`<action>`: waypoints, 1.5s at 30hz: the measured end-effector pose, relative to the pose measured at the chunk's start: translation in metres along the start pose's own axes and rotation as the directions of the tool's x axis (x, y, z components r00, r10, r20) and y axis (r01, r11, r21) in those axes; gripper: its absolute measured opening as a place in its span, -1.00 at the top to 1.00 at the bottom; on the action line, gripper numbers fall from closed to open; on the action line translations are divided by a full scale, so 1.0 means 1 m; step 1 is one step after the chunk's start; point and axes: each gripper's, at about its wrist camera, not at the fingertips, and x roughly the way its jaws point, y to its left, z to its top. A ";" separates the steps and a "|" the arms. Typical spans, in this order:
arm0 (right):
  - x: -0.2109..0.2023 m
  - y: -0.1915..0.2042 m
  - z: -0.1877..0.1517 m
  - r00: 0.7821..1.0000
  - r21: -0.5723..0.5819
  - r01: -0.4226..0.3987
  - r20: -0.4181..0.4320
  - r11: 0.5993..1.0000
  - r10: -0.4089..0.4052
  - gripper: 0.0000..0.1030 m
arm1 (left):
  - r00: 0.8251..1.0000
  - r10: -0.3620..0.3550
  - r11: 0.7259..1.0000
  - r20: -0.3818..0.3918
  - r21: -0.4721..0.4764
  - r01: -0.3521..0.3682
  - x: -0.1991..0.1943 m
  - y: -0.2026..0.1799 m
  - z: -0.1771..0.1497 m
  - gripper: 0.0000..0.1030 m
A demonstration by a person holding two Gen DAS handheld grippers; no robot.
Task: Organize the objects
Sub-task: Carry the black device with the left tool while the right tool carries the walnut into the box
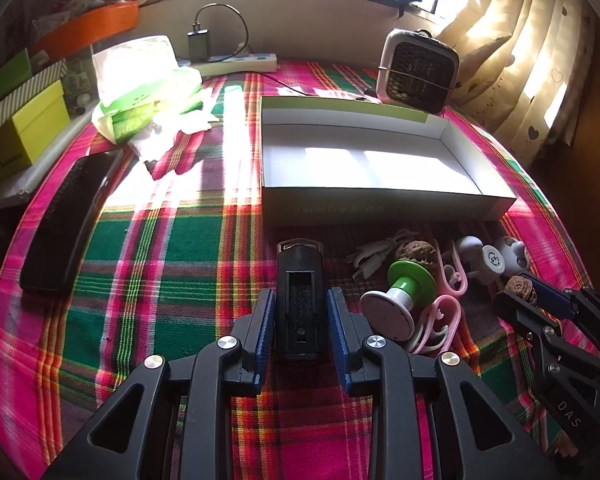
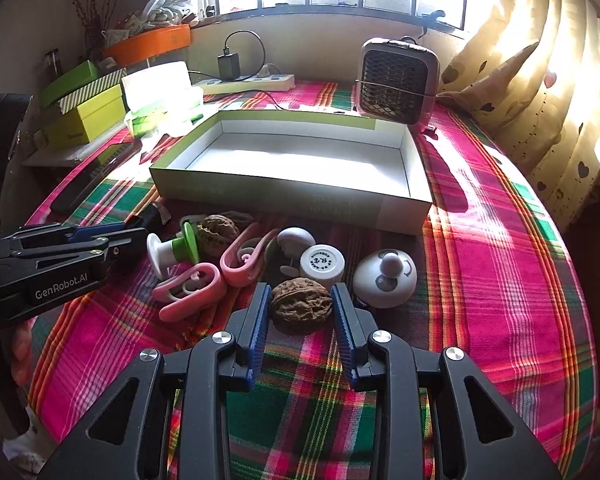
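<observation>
Gripping both picks at once; I'm pinching the black clip [image 1: 300, 300] in the left gripper [image 1: 301, 312] and the walnut [image 2: 300, 305] in the right gripper [image 2: 301, 308], both low over the counter [image 2: 500, 280]; next I'm lifting them into the empty box [image 2: 292, 196] just behind.

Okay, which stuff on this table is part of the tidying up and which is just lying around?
Part of the job: open box, black clip-like object between the left gripper pads, walnut between the right gripper pads, second walnut, pink clips, green-and-white spool, white cap.

Lying about: small fan, tissue pack, power strip, dark phone.
</observation>
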 end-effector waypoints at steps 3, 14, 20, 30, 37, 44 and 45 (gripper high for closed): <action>0.001 0.000 0.000 1.000 -0.001 -0.001 -0.002 1.000 0.001 0.38 | 1.000 0.003 1.000 -0.010 0.007 -0.003 0.003 -0.001 0.000 0.52; 0.002 0.001 0.000 1.000 -0.003 0.001 -0.005 1.000 -0.001 0.38 | 1.000 0.025 0.999 0.000 0.021 -0.025 0.005 -0.003 0.001 0.52; 0.001 0.001 0.002 1.000 -0.007 0.006 0.002 1.000 -0.006 0.38 | 1.000 0.024 0.999 0.018 0.027 -0.024 -0.001 -0.004 0.003 0.53; -0.005 0.002 0.017 1.000 -0.021 0.004 0.025 1.000 -0.004 0.38 | 0.996 0.012 0.999 0.086 0.046 -0.016 -0.025 -0.009 0.020 0.53; -0.003 0.001 0.037 0.999 -0.028 -0.004 0.040 1.000 0.005 0.38 | 0.995 0.003 0.998 0.104 0.061 -0.009 -0.025 -0.012 0.035 0.53; 0.009 -0.006 0.062 0.999 -0.014 -0.028 0.041 0.999 0.029 0.38 | 0.995 -0.032 0.997 0.097 0.067 0.026 -0.014 -0.014 0.057 0.53; 0.011 -0.008 0.066 0.999 -0.011 -0.031 0.040 0.999 0.031 0.38 | 0.995 -0.032 0.997 0.098 0.067 0.025 -0.012 -0.014 0.060 0.53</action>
